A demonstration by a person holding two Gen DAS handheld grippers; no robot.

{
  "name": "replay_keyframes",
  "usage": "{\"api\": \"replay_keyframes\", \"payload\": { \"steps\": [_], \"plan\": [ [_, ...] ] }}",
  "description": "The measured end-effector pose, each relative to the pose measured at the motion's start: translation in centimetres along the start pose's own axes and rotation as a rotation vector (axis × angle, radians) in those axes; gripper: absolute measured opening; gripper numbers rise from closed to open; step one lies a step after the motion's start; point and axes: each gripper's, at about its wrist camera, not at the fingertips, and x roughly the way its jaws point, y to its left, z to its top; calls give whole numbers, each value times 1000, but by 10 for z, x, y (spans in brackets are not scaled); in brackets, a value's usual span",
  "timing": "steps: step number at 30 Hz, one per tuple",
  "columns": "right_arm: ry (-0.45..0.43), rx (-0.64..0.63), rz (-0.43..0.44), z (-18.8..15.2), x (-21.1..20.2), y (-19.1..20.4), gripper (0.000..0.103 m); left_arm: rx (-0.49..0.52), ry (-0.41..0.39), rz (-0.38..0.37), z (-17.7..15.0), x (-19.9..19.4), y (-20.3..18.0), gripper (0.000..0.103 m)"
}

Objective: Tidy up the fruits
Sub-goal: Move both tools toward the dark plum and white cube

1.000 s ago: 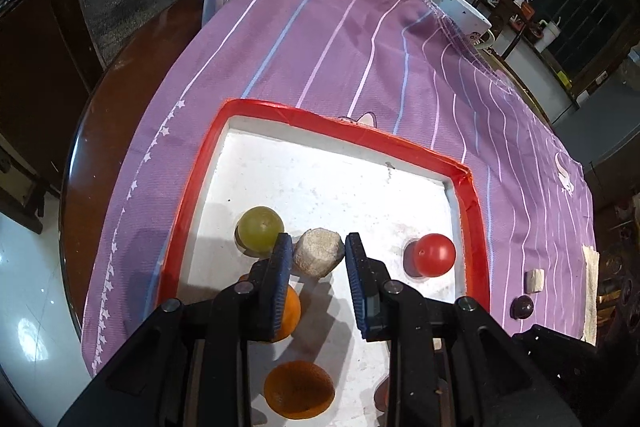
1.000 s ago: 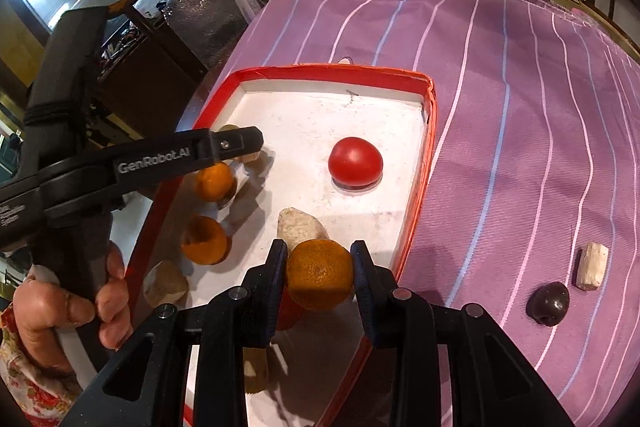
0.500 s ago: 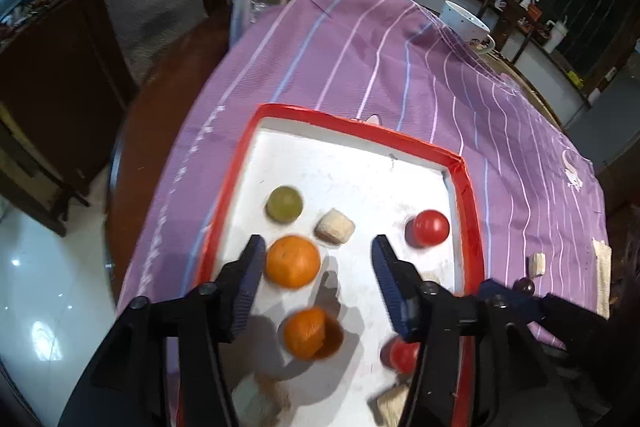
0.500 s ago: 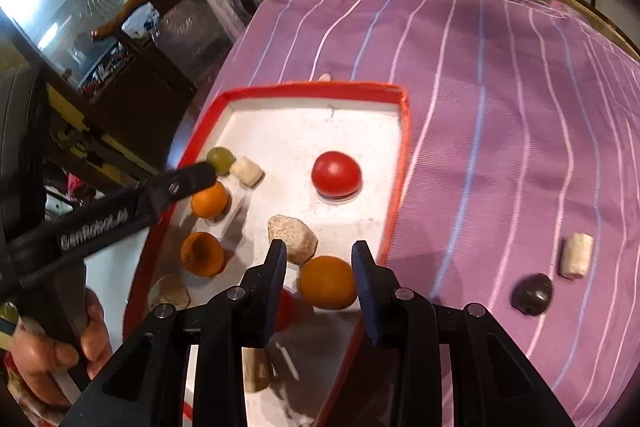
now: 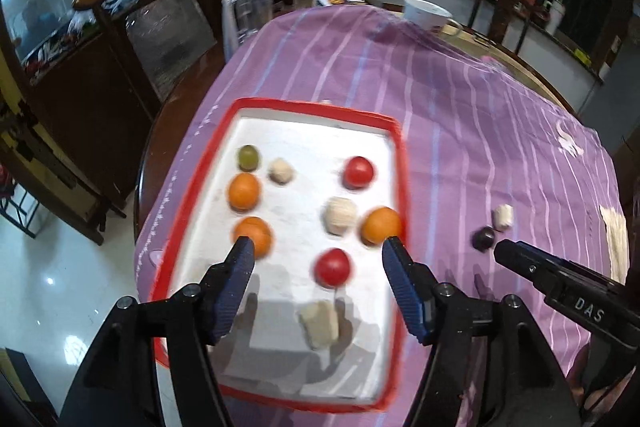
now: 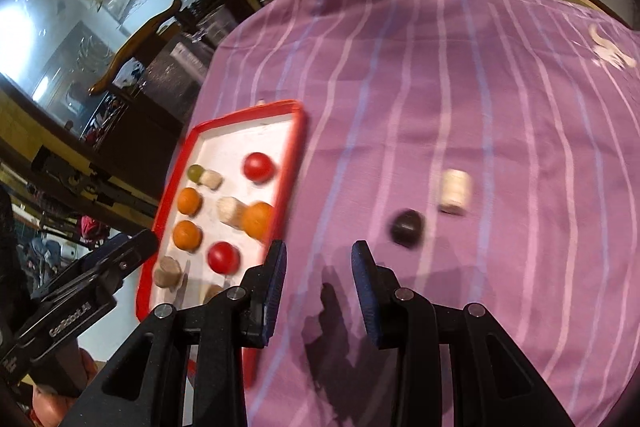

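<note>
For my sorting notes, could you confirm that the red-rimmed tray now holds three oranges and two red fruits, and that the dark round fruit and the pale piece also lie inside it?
Not quite. The tray does hold three oranges and two red fruits, but the dark round fruit and the pale piece lie outside it, on the purple striped cloth to the tray's right. The right wrist view shows this best.

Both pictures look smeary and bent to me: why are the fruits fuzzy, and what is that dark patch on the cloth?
Left wrist view: the oranges and the red tray rim are streaked by motion blur, while the fingers stay sharp; the fisheye lens bows the room's edges. Right wrist view: the dark fruit and pale piece are smeared, and the patch is the fingers' shadow on the purple cloth.
</note>
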Motion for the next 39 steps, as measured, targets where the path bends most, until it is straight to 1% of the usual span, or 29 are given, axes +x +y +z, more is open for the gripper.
{"api": "replay_keyframes", "payload": {
  "steps": [5,11,20,22,26,29,31,34,37,39],
  "plan": [
    [-12,11,-6,-5,-26,-31,38,22,-8,0,-9,-11,-35,66],
    [-27,15,-12,-10,-52,-61,38,25,-10,-7,-21,-18,-72,66],
    [-41,7,-24,-11,-78,-94,38,0,2,-19,-32,-17,-103,67],
    [-34,9,-15,-10,-78,-98,38,-11,13,-23,-34,-14,-105,71],
    [-9,-2,11,-5,-67,-100,38,-39,54,-39,-40,-3,-104,71],
    [17,-35,15,2,-49,-94,38,-55,77,-43,-46,2,-101,71],
    [34,-62,15,9,-33,-86,38,-61,85,-44,-50,4,-98,71],
    [34,-88,1,19,-15,-77,38,-67,91,-48,-55,4,-94,71],
    [47,-74,1,32,5,-74,38,-78,91,-56,-60,3,-87,71],
    [57,-71,-19,38,18,-74,38,-80,94,-57,-61,3,-84,71]
  ]
}}
